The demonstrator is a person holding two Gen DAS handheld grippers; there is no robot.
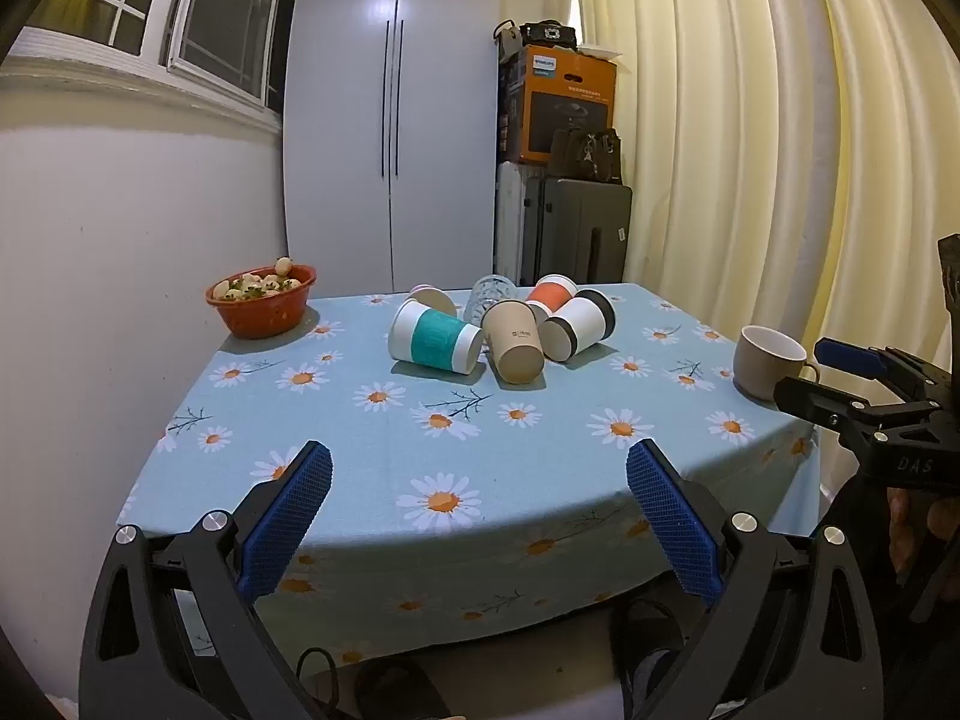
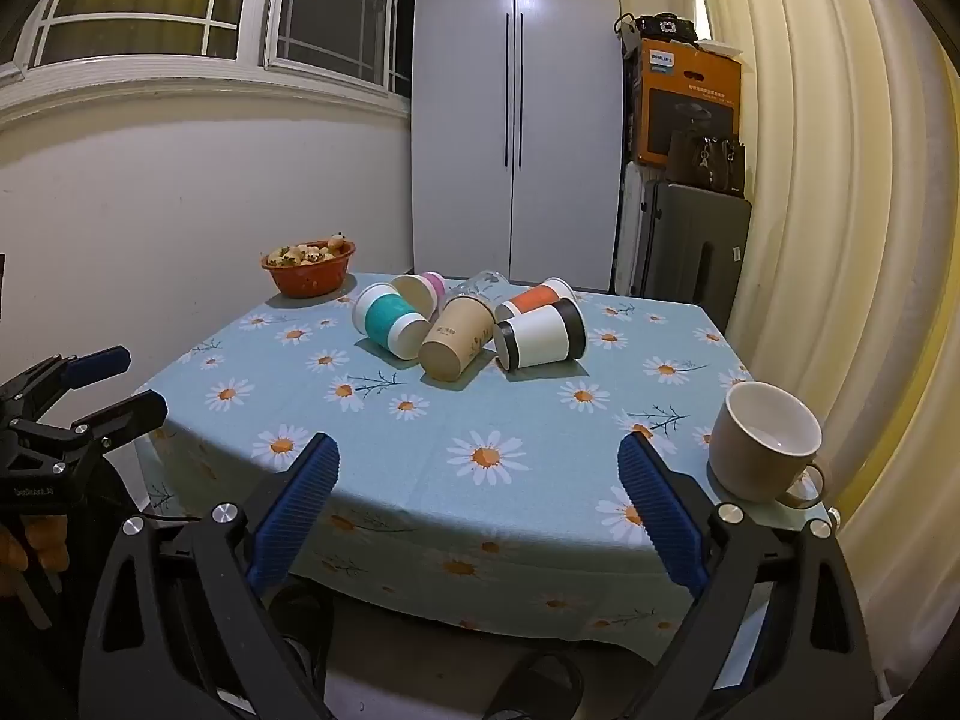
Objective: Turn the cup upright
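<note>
Several cups lie on their sides in a cluster mid-table: a teal-banded cup [image 1: 433,339] [image 2: 390,321], a brown paper cup [image 1: 513,341] [image 2: 457,336], a white cup with black bands [image 1: 577,324] [image 2: 540,335], an orange-banded cup [image 1: 551,293] [image 2: 534,300], a pink-rimmed cup [image 1: 431,299] [image 2: 420,291] and a clear glass [image 1: 492,294] [image 2: 480,283]. A beige mug [image 1: 768,360] [image 2: 762,441] stands upright at the right edge. My left gripper [image 1: 480,480] is open and empty at the table's near edge. My right gripper [image 2: 479,474] is open and empty too, left of the mug.
A red bowl of food [image 1: 261,300] [image 2: 309,267] stands at the far left corner. The floral tablecloth [image 1: 384,420] [image 2: 420,450] covers the table. A wall is on the left, a curtain [image 1: 750,150] on the right, a wardrobe and suitcase behind.
</note>
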